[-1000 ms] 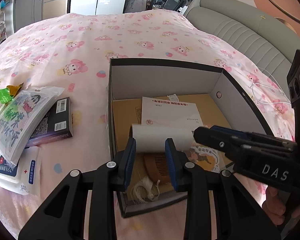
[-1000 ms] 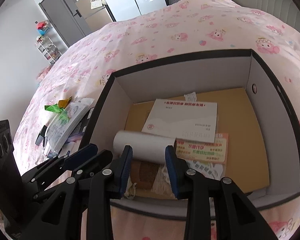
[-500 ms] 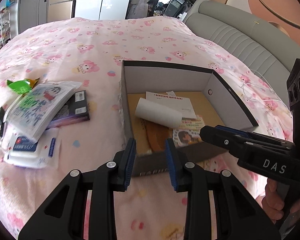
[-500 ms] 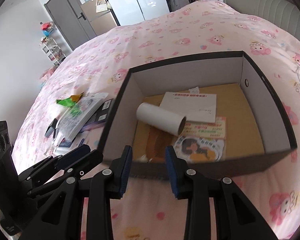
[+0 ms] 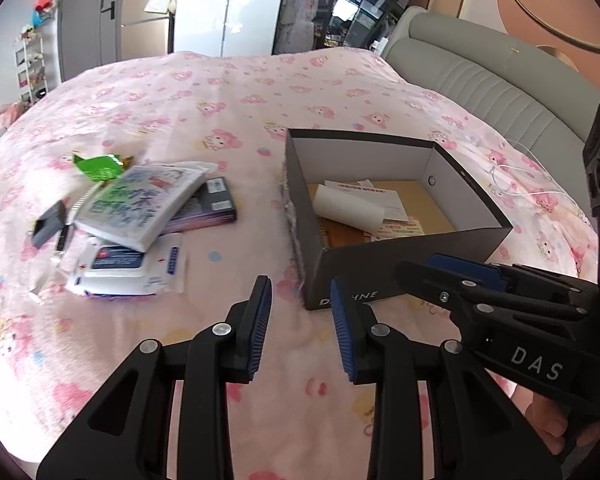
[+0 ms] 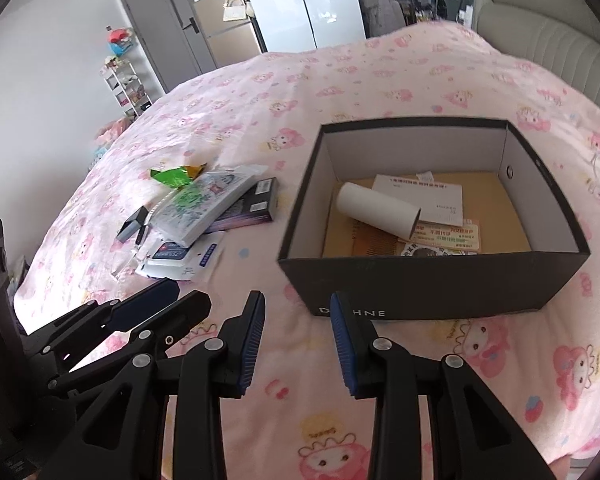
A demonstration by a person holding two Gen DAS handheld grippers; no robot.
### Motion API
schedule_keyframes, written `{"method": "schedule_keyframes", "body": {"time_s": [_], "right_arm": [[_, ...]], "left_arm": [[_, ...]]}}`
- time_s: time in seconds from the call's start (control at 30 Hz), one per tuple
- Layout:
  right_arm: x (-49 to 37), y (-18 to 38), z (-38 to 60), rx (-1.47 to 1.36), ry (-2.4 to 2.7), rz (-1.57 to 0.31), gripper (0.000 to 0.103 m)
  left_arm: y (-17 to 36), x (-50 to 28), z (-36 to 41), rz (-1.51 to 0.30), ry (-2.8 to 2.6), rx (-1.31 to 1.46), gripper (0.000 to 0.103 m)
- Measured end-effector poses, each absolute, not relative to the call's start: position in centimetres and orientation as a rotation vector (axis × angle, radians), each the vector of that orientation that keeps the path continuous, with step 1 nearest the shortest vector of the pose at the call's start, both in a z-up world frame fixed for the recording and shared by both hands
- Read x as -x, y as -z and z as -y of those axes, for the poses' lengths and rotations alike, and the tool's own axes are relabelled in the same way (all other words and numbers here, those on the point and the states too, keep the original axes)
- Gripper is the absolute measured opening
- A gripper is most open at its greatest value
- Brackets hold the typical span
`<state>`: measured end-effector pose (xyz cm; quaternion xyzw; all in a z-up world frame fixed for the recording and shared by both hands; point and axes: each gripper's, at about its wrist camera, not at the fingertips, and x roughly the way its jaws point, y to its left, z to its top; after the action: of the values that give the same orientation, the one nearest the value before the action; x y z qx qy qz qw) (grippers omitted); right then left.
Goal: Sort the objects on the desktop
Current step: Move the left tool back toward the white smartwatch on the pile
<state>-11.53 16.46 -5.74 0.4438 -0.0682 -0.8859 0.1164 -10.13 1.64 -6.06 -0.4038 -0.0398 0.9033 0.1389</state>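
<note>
Left wrist: tongs (image 5: 301, 300) parted, empty

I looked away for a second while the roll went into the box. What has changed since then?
Both grippers, left gripper and right gripper, have backed out of the dark box toward the camera side and now hang empty over the bedspread. The white roll, between their fingers a second ago, now lies free in the box on the papers. The pile of packets beside the box stayed put.

A box (image 6: 432, 280) sits on the bed (image 6: 380, 80). A paper tube (image 6: 378, 210) lies in it on papers (image 6: 432, 196). Left of the box lies a pile of packets (image 6: 196, 216).
</note>
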Motion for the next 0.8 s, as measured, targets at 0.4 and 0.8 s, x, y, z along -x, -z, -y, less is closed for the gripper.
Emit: {"method": "schedule_keyframes", "body": {"time_s": [0.4, 0.8], "right_arm": [[7.1, 2.7, -14.3, -1.192, 2.619, 0.188, 0.031], [6.2, 1.9, -10.5, -1.121, 2.606, 0.158, 0.04]], "left_arm": [[2.1, 5.8, 0.3, 0.07, -2.706, 1.074, 0.032], [1.4, 3.7, 5.5, 0.147, -2.869, 1.015, 0.048]]}}
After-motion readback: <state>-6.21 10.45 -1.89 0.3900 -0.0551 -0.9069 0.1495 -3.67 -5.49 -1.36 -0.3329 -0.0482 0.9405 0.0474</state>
